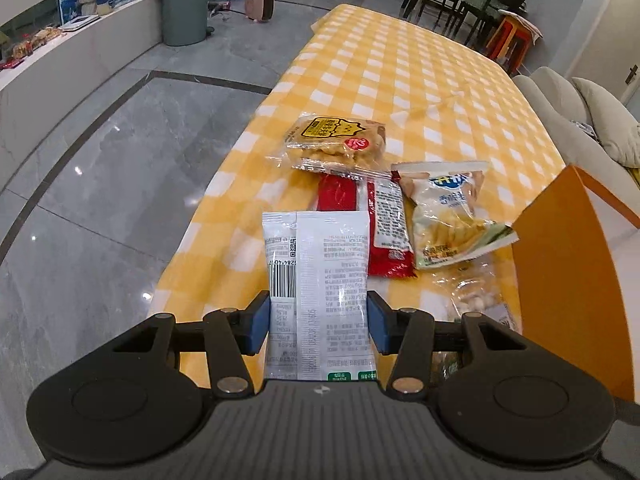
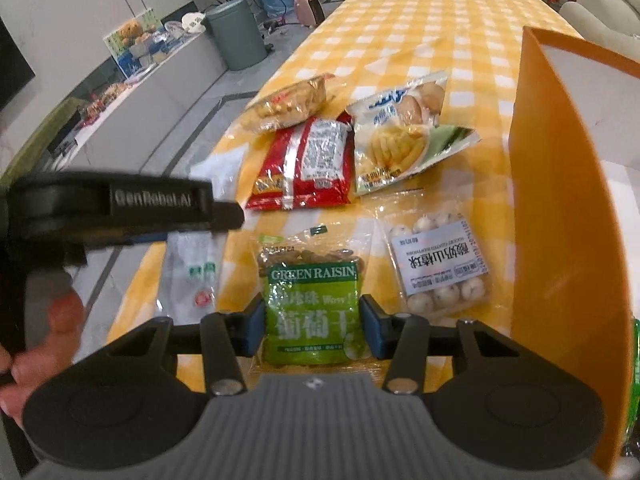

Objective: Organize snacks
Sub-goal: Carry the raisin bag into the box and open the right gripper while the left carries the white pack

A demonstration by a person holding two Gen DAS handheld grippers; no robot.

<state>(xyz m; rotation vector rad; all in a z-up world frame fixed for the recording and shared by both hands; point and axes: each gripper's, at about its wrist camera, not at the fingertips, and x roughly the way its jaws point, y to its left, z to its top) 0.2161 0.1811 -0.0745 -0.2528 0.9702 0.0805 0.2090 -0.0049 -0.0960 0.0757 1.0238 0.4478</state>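
The left claw (image 1: 318, 322) is closed on a white packet (image 1: 320, 280), pinched at both edges by the blue pads and held above the near end of the bench (image 1: 400, 80). The right claw (image 2: 312, 328) is clamped on a green raisin bag (image 2: 314, 304), which sits at the near edge. Just right of it lies a clear bag of white balls (image 2: 438, 264). Farther off lie a red packet (image 2: 308, 164), a fries packet (image 2: 404, 136) and a biscuit packet (image 2: 292, 104). An orange box (image 2: 560, 200) stands at the right.

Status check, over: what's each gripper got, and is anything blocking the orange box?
Left gripper shut on white packet. Right gripper shut on green raisin bag. Orange box at right; its side wall faces both grippers.
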